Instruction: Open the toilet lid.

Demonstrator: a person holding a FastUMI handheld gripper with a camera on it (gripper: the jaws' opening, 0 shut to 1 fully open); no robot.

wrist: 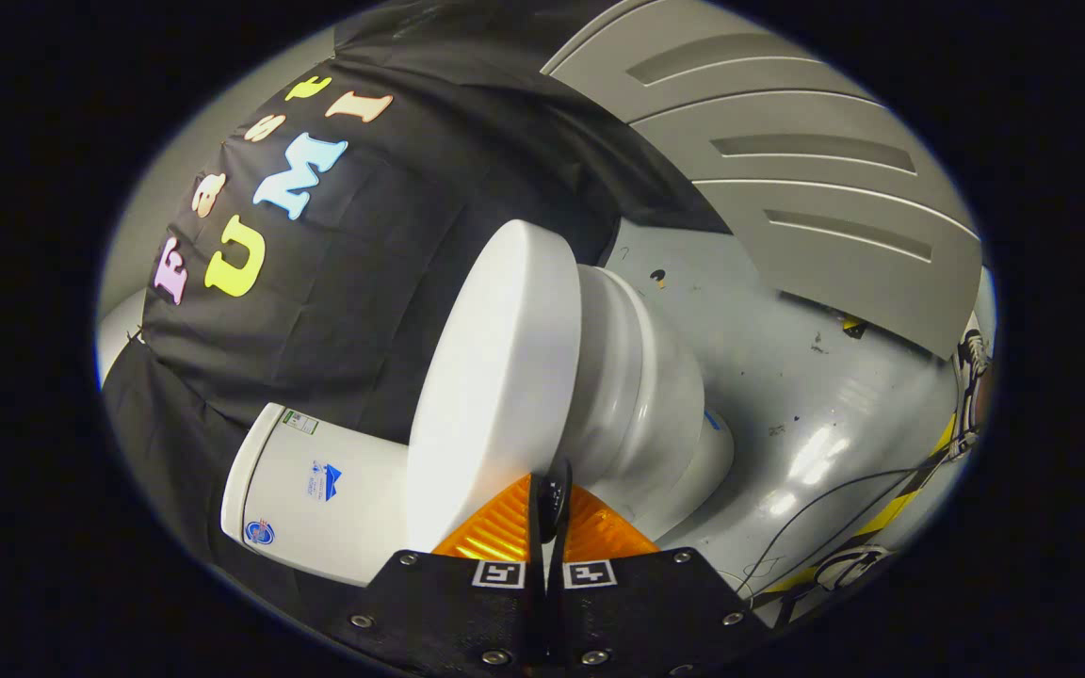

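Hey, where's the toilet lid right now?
In the gripper view the toilet lid sits just ahead of the gripper, whose fingers are nearly closed at its edge, between the tank and the bowl.

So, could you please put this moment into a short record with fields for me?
scene: a white toilet on a grey floor, in front of the booth's black cloth wall
lid: the toilet lid lies over the bowl, seen nearly edge-on; the view is rolled sideways
tank: the tank sits behind the lid, next to the cloth wall
tool: the tool is at the lid's rim, fingers close together on the edge
grip: fingers nearly shut; whether both press on the lid cannot be told
floor items: cables lie beyond the toilet
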